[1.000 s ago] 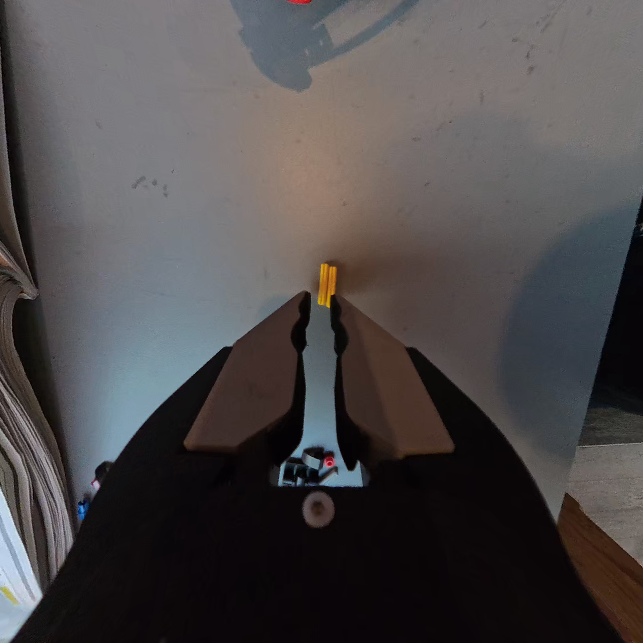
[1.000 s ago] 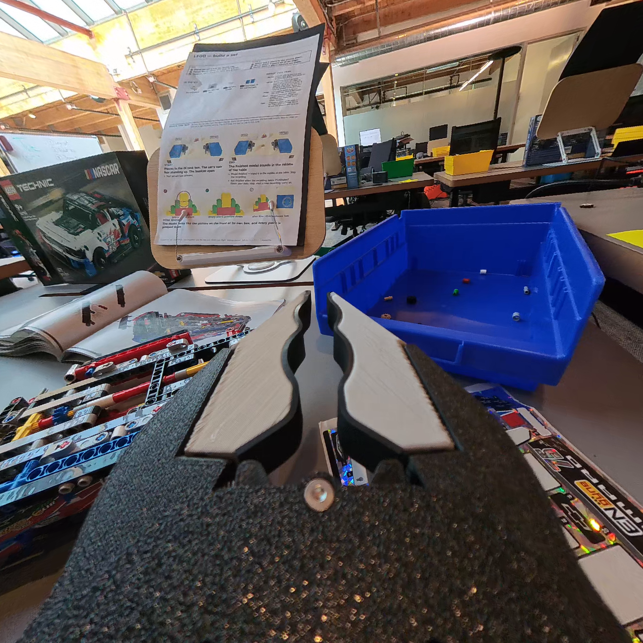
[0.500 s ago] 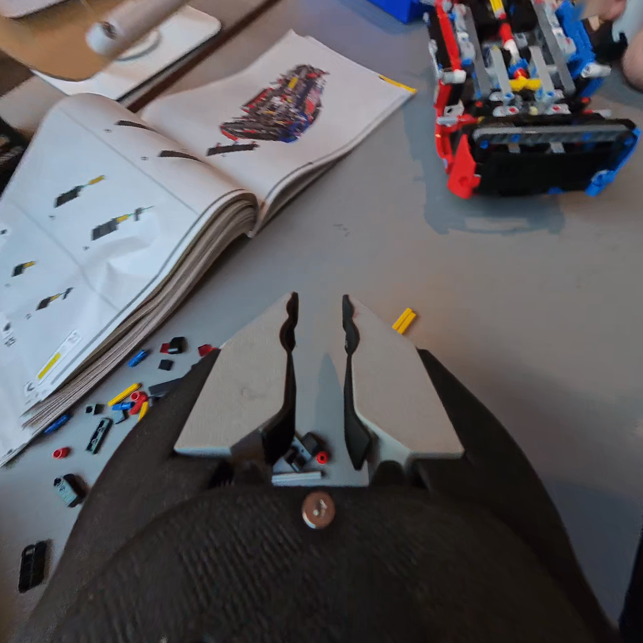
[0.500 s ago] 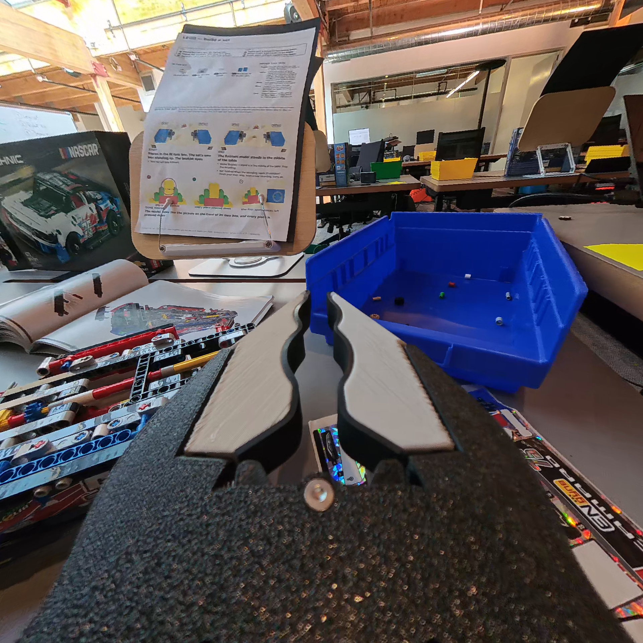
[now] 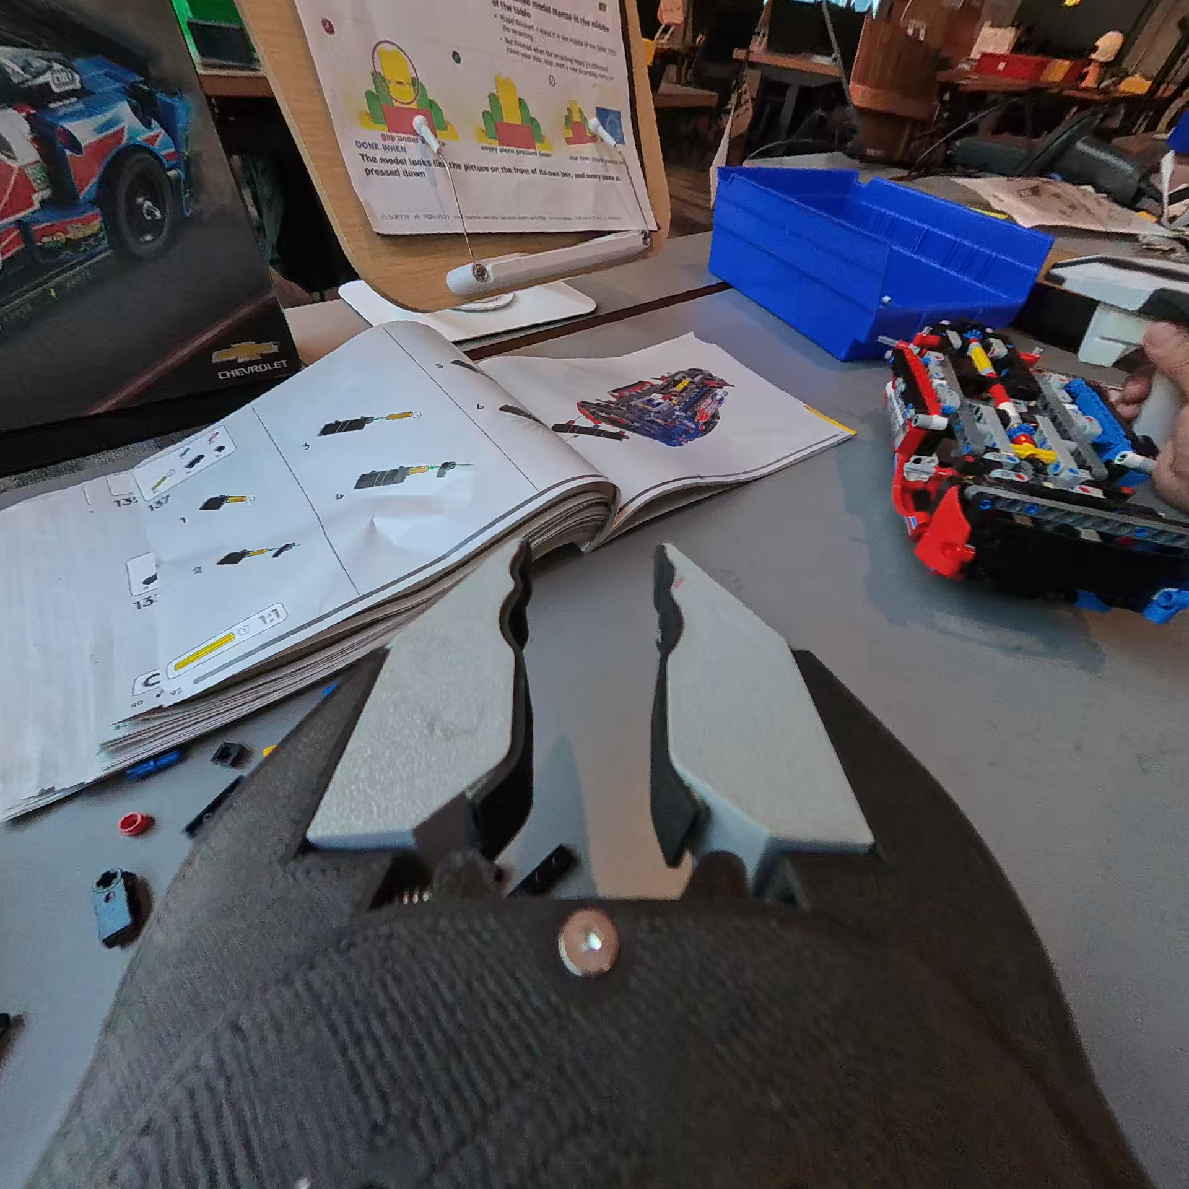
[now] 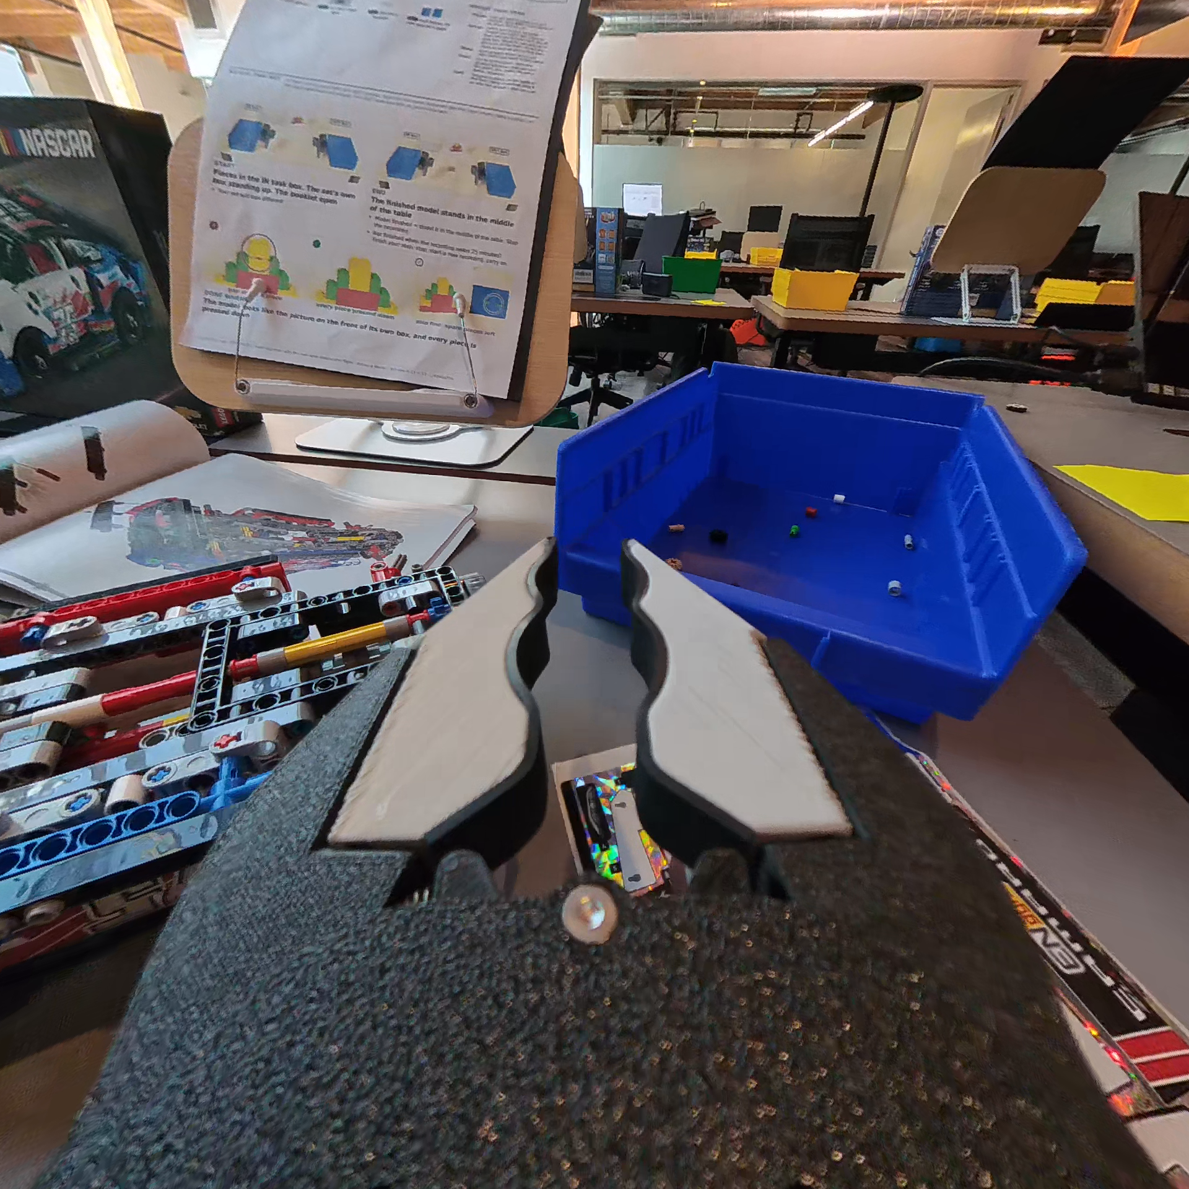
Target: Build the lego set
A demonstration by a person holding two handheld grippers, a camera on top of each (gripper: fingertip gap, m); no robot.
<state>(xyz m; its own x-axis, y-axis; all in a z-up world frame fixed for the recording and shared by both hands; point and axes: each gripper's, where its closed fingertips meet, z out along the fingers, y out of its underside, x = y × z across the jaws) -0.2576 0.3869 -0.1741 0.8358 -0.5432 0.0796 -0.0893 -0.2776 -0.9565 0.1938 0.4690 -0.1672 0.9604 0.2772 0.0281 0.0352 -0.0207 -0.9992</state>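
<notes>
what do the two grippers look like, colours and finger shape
Both share one design: the left gripper and the right gripper have a black rough-textured body, a silver screw at its centre, and two grey flat-topped fingers tapering to tips, with wavy black inner edges.

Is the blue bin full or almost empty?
Almost empty. In the right wrist view the blue bin shows mostly bare floor, with only a few small loose pieces scattered on it.

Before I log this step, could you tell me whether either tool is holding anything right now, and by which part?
Nothing is held. The left tool and the right tool are both open, with only bare table showing between their fingers.
</notes>
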